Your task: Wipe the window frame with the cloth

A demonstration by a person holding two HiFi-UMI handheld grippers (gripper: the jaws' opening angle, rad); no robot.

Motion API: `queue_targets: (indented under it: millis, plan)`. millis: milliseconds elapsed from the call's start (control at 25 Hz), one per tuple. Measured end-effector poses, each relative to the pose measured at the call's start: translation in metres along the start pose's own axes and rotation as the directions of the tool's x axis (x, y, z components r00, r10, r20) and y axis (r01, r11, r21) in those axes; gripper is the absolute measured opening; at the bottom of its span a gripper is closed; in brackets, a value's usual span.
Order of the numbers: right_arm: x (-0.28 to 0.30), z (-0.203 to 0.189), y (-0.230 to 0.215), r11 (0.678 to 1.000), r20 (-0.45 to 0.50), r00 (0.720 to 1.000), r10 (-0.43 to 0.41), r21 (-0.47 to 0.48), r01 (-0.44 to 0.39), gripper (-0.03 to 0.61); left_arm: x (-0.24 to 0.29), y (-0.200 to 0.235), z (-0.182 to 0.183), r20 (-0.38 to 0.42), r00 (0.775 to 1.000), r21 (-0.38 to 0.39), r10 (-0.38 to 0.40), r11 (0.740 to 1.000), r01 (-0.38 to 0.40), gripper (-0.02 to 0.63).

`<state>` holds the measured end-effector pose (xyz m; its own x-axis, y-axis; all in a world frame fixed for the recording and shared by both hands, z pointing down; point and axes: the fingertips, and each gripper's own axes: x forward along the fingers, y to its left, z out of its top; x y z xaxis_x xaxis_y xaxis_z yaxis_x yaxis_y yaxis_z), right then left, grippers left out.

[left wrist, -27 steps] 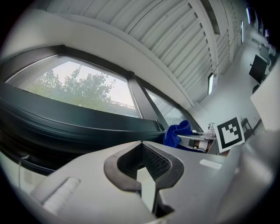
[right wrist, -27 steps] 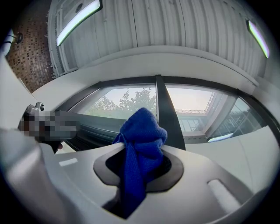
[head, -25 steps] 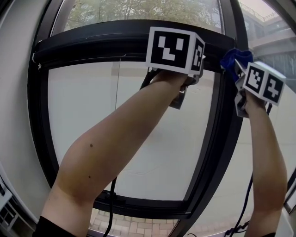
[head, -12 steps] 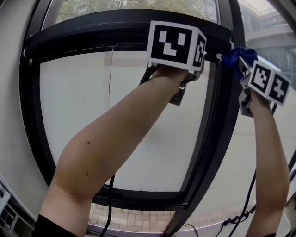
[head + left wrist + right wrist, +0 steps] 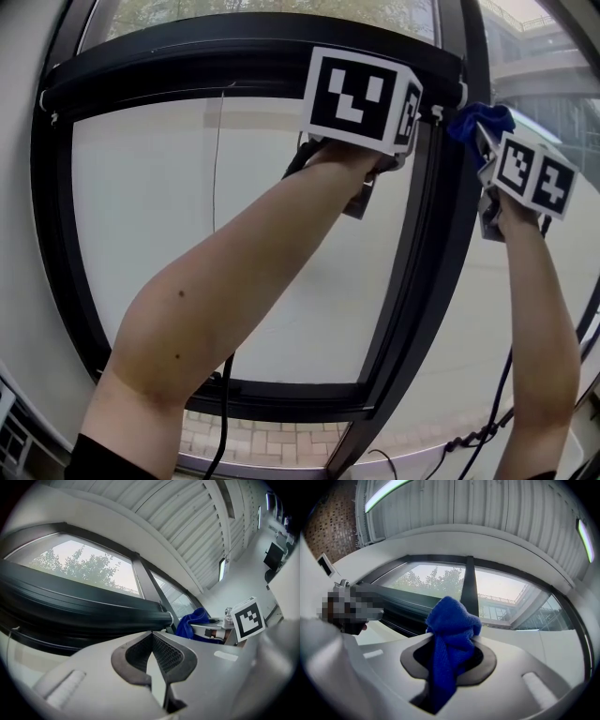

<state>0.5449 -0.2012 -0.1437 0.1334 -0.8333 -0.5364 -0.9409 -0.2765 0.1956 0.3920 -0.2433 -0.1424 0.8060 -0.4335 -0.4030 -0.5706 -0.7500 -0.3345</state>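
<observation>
At the mullion's top corner: cloth pinched, slip and scrape risks

Just right of the dark vertical mullion (image 5: 433,234) of the window frame, up near its junction with the top rail (image 5: 187,66), finds the right gripper (image 5: 451,654) clamped on a blue cloth (image 5: 453,620). Shows only a bunched tuft of that cloth poking out beyond the jaws, plus a tail hanging down through them. Cannot tell from any view whether the tuft touches the mullion or sits just off it. Places the left gripper (image 5: 152,638) to the left of the mullion, close under the top rail, jaws pressed together with nothing between the ribbed pads.

Likely trouble, offered as judgement:
- Could scrape hard gripper plastic along the mullion instead of cloth, with so little fabric proud of the jaws, if pressed at a flat angle.
- Could drag the cloth out of the pinch on a firm stroke, held as it is by one narrow fold.
- Risks skipping the corner where mullion meets rail, given the cramped overhead reach.
- Might catch the thin cord (image 5: 217,187) hanging well left of the mullion.
- Might knock the empty left gripper against the rail.

No brand, label or readable writing anywhere. Only black-and-white square marker patterns on the left cube (image 5: 356,94) and the right cube (image 5: 532,173), one either side of the mullion.
</observation>
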Motion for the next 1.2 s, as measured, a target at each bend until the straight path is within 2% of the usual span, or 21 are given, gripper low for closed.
queue_targets:
  millis: [160,440,720,1000,1200]
  plan:
    - [0.015,-0.008,0.001,1.0,-0.015,1.0,0.001,0.009,-0.001,0.089,0.002,0.004,-0.01,-0.01,1.0,-0.034,0.014,0.999,-0.014,-0.011]
    - [0.028,-0.012,0.01,0.999,-0.007,0.999,0.037,-0.007,-0.037,0.087,0.009,0.004,-0.022,-0.022,1.0,-0.015,0.021,1.0,-0.021,-0.011]
    - [0.024,-0.021,0.019,0.995,-0.022,0.997,0.073,-0.072,-0.074,0.083,0.015,-0.001,-0.045,-0.045,0.999,0.011,0.013,1.0,-0.012,-0.011]
    - [0.021,-0.03,0.023,0.994,-0.047,0.996,0.077,-0.077,-0.081,0.083,0.016,0.007,-0.066,-0.068,0.998,-0.022,0.012,1.0,-0.014,-0.009]
    - [0.016,-0.04,0.025,0.994,-0.067,0.995,0.074,-0.07,-0.079,0.081,0.015,-0.002,-0.077,-0.078,0.996,-0.056,-0.034,0.998,0.03,-0.011]
